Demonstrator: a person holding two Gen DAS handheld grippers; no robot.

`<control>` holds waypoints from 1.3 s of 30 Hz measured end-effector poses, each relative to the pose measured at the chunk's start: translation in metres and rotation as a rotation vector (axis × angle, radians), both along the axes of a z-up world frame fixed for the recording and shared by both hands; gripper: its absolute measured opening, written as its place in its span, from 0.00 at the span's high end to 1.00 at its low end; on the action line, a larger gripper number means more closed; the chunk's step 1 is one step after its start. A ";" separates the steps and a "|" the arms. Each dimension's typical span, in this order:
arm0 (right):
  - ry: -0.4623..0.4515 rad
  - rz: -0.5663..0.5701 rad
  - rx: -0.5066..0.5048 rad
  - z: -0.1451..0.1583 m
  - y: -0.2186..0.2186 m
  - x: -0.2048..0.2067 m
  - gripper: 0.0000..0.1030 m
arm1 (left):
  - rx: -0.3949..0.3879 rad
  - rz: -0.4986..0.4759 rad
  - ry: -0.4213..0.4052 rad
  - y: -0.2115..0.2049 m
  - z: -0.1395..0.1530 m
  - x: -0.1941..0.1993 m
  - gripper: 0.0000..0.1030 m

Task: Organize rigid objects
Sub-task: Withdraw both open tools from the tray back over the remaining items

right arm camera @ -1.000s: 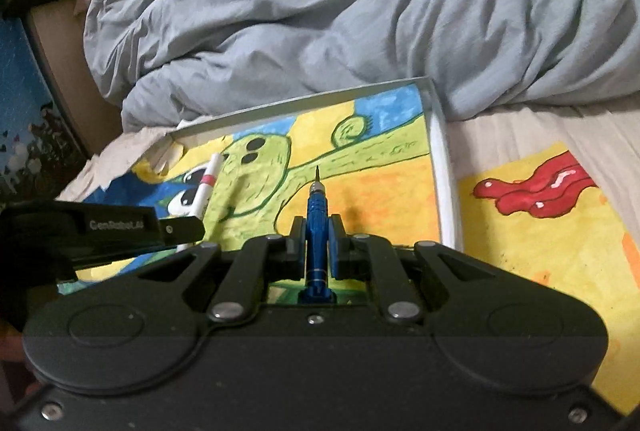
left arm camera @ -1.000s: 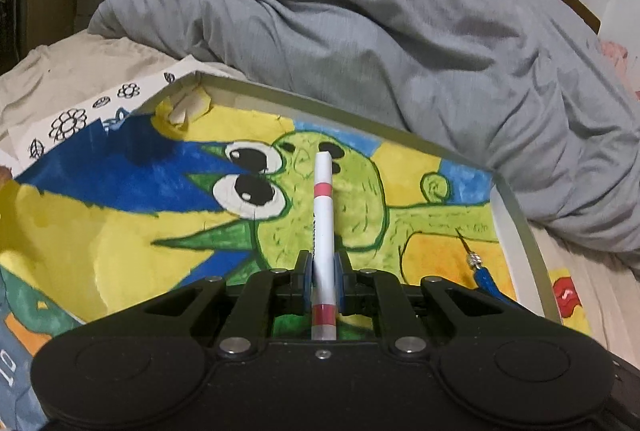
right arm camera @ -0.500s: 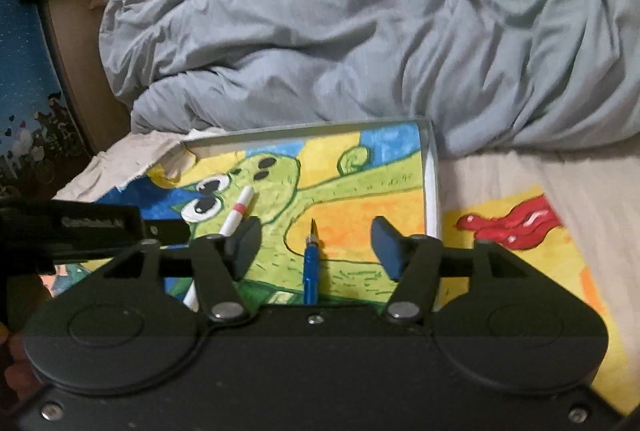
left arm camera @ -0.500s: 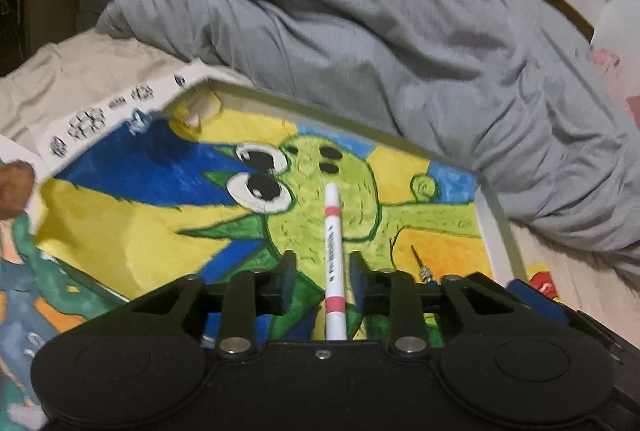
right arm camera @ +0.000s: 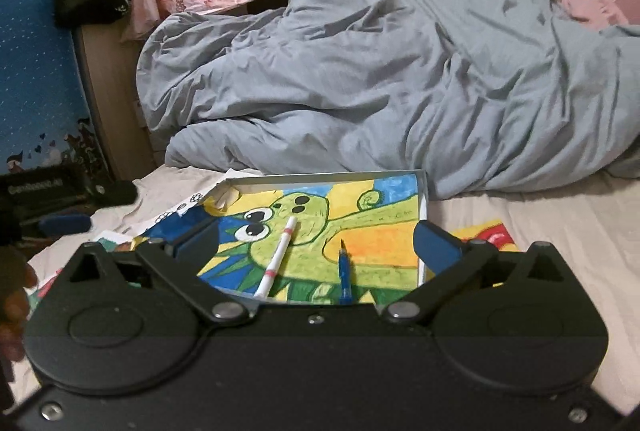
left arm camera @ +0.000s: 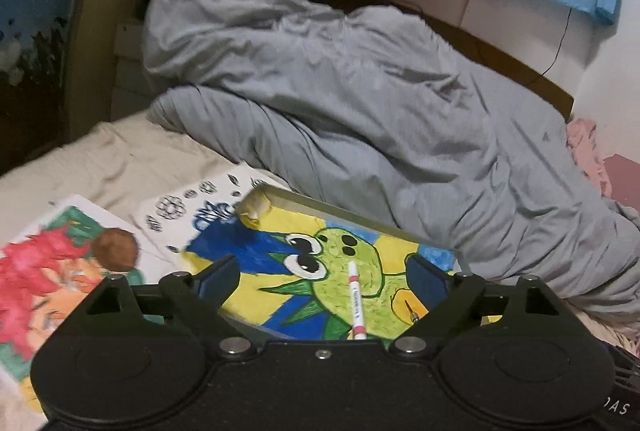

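From the left wrist, the grey duvet (left arm camera: 360,119) crowds the tray (left arm camera: 360,215) rim from twelve to three o'clock. The left gripper (left arm camera: 326,281), jaws just spread, grips nothing; the white marker (left arm camera: 356,305) lies loose in the tray at its one o'clock.

From the right wrist, bare sheet (right arm camera: 560,231) lies open at three o'clock. The right gripper (right arm camera: 316,245) has likewise just released; the blue screwdriver (right arm camera: 345,277) rests in the tray below its jaws.

a white pen (right arm camera: 278,257) with red bands and a blue screwdriver (right arm camera: 344,273) lie apart, flat inside the tray (right arm camera: 422,191).
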State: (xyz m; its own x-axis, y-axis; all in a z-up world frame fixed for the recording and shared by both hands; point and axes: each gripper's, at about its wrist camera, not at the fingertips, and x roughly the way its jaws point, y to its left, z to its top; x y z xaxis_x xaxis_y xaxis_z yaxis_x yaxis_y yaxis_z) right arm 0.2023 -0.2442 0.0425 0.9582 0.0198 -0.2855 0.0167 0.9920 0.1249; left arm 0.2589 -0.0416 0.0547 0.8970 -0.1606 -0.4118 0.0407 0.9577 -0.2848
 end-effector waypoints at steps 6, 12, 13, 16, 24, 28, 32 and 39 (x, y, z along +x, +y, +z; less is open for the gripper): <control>-0.103 -0.040 0.002 -0.001 0.012 -0.057 0.00 | -0.027 0.030 -0.043 0.026 0.009 -0.052 0.06; -0.144 -0.085 -0.004 -0.009 0.024 -0.119 0.00 | 0.038 0.026 -0.079 0.034 0.010 -0.095 0.01; -0.139 -0.090 -0.010 -0.011 0.026 -0.127 0.00 | 0.047 0.023 -0.085 0.035 0.009 -0.102 0.01; -0.111 -0.112 -0.025 -0.018 0.034 -0.149 0.00 | 0.067 0.003 -0.089 0.036 0.005 -0.122 0.01; -0.070 -0.181 -0.008 -0.028 0.044 -0.191 0.00 | 0.107 -0.040 -0.089 0.036 -0.014 -0.173 0.01; -0.036 -0.198 -0.045 -0.031 0.055 -0.208 0.00 | 0.134 -0.048 -0.082 0.036 -0.021 -0.199 0.01; 0.006 -0.204 -0.093 -0.036 0.068 -0.216 0.00 | 0.187 -0.089 -0.069 0.035 -0.027 -0.218 0.01; 0.066 -0.195 -0.123 -0.038 0.074 -0.201 0.00 | 0.201 -0.126 -0.016 0.035 -0.045 -0.229 0.01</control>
State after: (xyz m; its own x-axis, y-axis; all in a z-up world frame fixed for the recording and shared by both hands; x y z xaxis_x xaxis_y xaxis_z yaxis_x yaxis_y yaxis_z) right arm 0.0011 -0.1697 0.0049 0.9196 -0.2029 -0.3365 0.2139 0.9769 -0.0047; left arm 0.0294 -0.0070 0.0101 0.8815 -0.1882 -0.4330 0.1667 0.9821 -0.0875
